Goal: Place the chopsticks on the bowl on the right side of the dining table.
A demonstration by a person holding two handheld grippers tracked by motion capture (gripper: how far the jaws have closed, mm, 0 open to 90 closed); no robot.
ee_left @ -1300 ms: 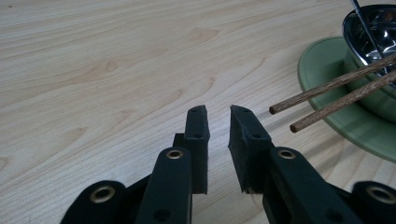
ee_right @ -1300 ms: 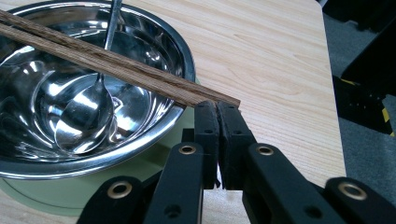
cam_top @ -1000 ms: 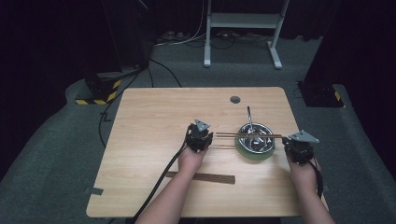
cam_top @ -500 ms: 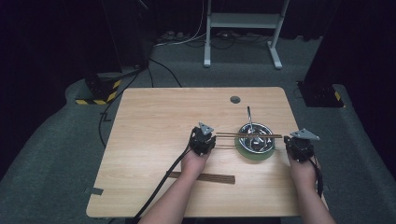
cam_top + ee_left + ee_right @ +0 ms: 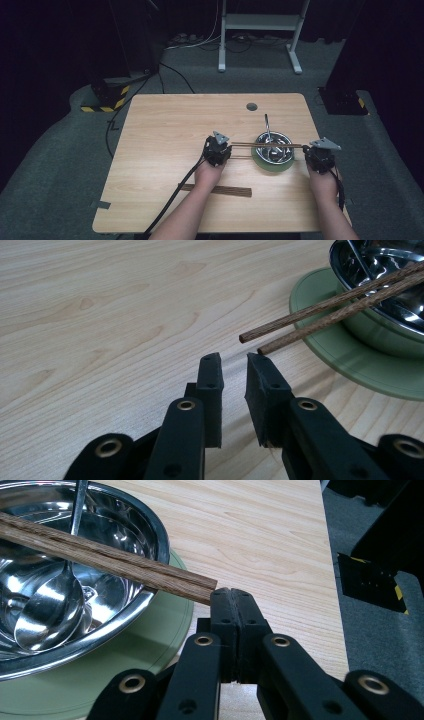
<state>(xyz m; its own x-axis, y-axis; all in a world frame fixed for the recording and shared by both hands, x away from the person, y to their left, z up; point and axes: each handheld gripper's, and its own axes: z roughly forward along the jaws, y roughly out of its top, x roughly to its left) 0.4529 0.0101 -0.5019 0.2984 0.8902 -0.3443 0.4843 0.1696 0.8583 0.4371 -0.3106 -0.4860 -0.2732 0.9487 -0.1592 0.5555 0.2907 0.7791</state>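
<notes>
A pair of brown wooden chopsticks (image 5: 265,145) lies across a steel bowl (image 5: 281,154) that stands on a green plate (image 5: 272,168). A spoon (image 5: 267,125) rests in the bowl. My left gripper (image 5: 230,150) is at the sticks' left ends. In the left gripper view, the left gripper (image 5: 234,362) has a narrow gap between its jaws with nothing in it. The chopsticks (image 5: 320,317) end just ahead and to the right. My right gripper (image 5: 306,150) is at the other end. The right gripper (image 5: 231,595) is shut, pads together, and the chopsticks (image 5: 125,562) butt against its tip.
A dark wooden strip (image 5: 215,190), perhaps another chopstick pair, lies near the table's front, below the left hand. A round hole (image 5: 251,106) is at the far side of the table (image 5: 165,130). The right hand is close to the table's right edge. A cable trails from the left gripper.
</notes>
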